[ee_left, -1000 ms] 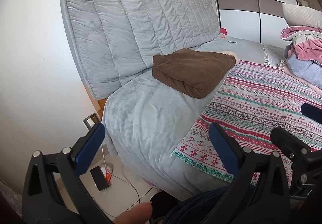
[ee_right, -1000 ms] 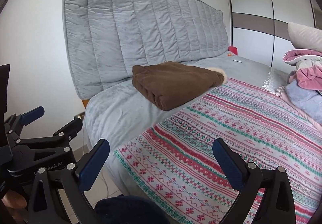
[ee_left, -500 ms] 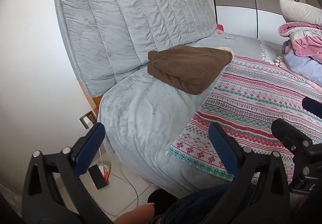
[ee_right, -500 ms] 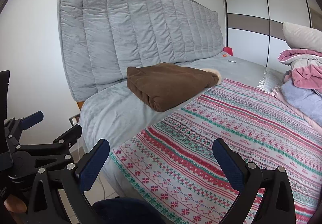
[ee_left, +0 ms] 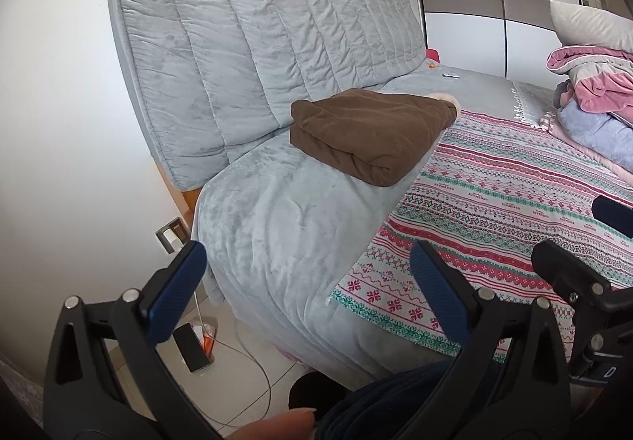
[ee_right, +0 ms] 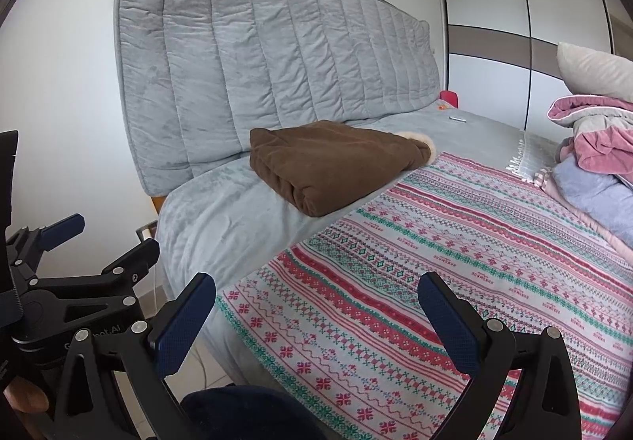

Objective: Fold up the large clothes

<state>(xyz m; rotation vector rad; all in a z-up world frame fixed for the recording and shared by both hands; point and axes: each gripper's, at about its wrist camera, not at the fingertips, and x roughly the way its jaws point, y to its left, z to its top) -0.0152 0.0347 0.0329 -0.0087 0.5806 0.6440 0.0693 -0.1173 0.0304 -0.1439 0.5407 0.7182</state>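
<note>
A folded brown garment (ee_left: 364, 133) (ee_right: 336, 165) lay on the bed's grey plush cover (ee_left: 277, 226) (ee_right: 221, 214), near the grey quilted headboard (ee_left: 257, 33) (ee_right: 269, 60), its right edge just touching the patterned red, green and white blanket (ee_left: 506, 195) (ee_right: 455, 262) spread over the rest of the bed. A pale fleecy trim showed at the garment's far right corner. At the far right sat a loose heap of pink, grey and lavender clothes (ee_left: 593, 100) (ee_right: 593, 147), with a pale pillow (ee_left: 589, 25) (ee_right: 593, 72) above it. White wardrobe doors (ee_left: 494, 1) (ee_right: 514, 36) with a brown band stood beyond the bed.

The left claw (ee_left: 304, 297) hung at the bed's near left corner, its blue-padded jaws spread wide and holding nothing. The right claw (ee_right: 316, 321) hovered over the near edge of the blanket, likewise wide apart and empty. On the tiled floor (ee_left: 237, 361) beside the bed lay a small dark box (ee_left: 194, 347) and a thin white cable (ee_left: 253, 357).
</note>
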